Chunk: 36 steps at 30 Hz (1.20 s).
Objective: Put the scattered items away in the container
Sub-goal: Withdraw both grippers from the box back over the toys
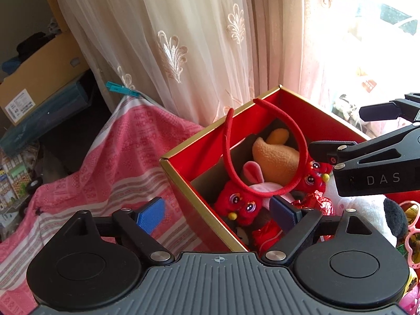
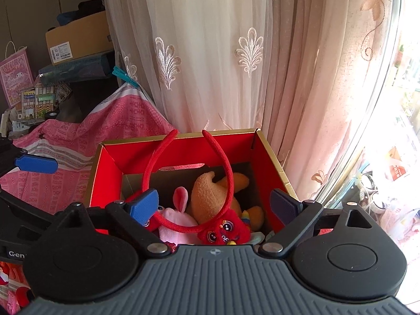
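A red box with a gold rim [image 1: 207, 141] [image 2: 236, 147] stands open against the curtain. Inside lie an orange plush [image 1: 275, 157] [image 2: 210, 194], a pink bunny plush [image 1: 253, 176] [image 2: 178, 210] and a red headband [image 1: 227, 141] [image 2: 229, 173] with red plush faces [image 1: 239, 202] [image 2: 223, 229]; its ends stick up above the rim. My left gripper [image 1: 218, 212] is open, straddling the box's near left wall. My right gripper [image 2: 214, 206] [image 1: 338, 131] is open over the box, the headband's curve between its fingers, with no pad pressing on it.
A pink patterned cloth [image 1: 113, 157] [image 2: 65, 152] covers the surface left of the box. A sheer curtain [image 1: 199, 39] hangs behind. A panda plush [image 1: 367, 210] and pink toy glasses [image 1: 412, 225] lie right of the box. A cardboard shoebox [image 2: 78, 39] sits far left.
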Available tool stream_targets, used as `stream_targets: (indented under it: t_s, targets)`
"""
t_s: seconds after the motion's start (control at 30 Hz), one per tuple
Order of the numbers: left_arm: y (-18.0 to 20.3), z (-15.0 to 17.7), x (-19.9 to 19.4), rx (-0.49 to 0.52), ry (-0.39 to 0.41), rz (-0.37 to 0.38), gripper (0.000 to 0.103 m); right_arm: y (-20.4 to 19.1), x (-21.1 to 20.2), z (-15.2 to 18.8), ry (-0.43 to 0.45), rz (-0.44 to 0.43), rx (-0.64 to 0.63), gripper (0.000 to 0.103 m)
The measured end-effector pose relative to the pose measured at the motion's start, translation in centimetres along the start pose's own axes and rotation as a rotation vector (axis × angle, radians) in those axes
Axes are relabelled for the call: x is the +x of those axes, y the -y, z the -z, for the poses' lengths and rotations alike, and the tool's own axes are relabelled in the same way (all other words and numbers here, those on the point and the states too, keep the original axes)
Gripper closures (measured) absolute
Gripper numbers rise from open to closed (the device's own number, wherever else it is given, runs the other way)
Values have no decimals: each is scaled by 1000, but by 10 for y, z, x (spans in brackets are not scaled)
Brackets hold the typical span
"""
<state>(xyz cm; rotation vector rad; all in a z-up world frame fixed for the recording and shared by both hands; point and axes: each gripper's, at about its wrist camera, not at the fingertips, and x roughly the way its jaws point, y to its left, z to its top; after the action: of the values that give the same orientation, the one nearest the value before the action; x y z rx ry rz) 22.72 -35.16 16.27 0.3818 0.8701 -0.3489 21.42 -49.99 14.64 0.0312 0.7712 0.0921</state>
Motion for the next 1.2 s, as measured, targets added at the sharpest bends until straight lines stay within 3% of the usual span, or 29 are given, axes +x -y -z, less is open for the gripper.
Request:
stream_targets:
  t_s: [0.53,0.8,1.2]
  targets:
    - [-32,60,-24,21,-28,-7,8,-71,-25,18,-3,-44,-64,8]
    - [-73,137,-37,7,-74,-3,8,-118,-49,37,-4,-149,-75,7]
    - [-129,262,-34,-99,-217,-24,8,-213,-45,104,-108,-289,-153,7]
